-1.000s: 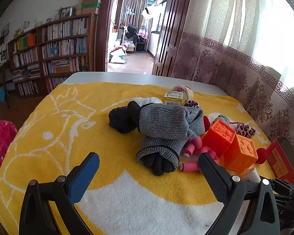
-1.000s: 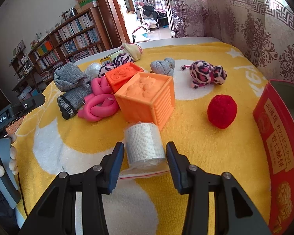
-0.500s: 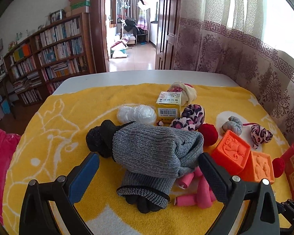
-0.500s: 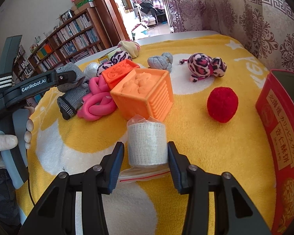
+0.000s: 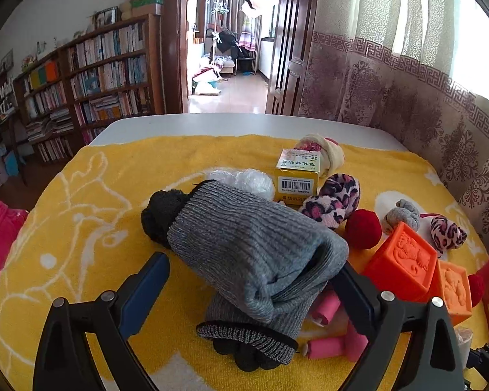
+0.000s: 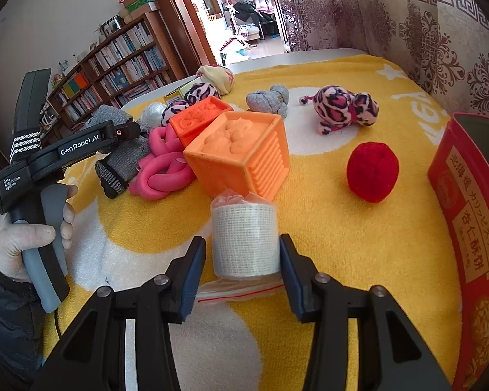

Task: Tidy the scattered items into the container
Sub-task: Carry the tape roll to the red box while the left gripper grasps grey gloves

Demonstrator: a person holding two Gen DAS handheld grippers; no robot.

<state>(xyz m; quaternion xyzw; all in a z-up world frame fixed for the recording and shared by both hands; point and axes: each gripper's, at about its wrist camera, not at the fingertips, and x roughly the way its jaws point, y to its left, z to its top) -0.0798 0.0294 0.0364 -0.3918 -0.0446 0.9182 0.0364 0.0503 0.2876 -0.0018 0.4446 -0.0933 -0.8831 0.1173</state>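
Observation:
My left gripper [image 5: 251,280] is open, its fingers on either side of a grey knit sock bundle [image 5: 254,254] that lies on the yellow towel [image 5: 81,202]. My right gripper [image 6: 243,254] holds a white gauze roll in a clear bag [image 6: 244,238], lifted a little above the towel. The red tin container [image 6: 469,228] stands at the right. Two orange blocks [image 6: 244,156], a pink foam twist [image 6: 163,166], a red pompom [image 6: 371,171] and leopard plush toys [image 6: 345,104] lie scattered.
A yellow medicine box [image 5: 298,176], a white bag [image 5: 251,179], a grey knot [image 5: 402,216] and a cream bundle [image 5: 322,151] lie further back. A curtain [image 5: 407,65] hangs along the right. Bookshelves [image 5: 81,81] stand beyond the table's far edge.
My left gripper moved forward until its open fingers came around the grey sock bundle. My right gripper has raised the gauze roll slightly and tilted it upright.

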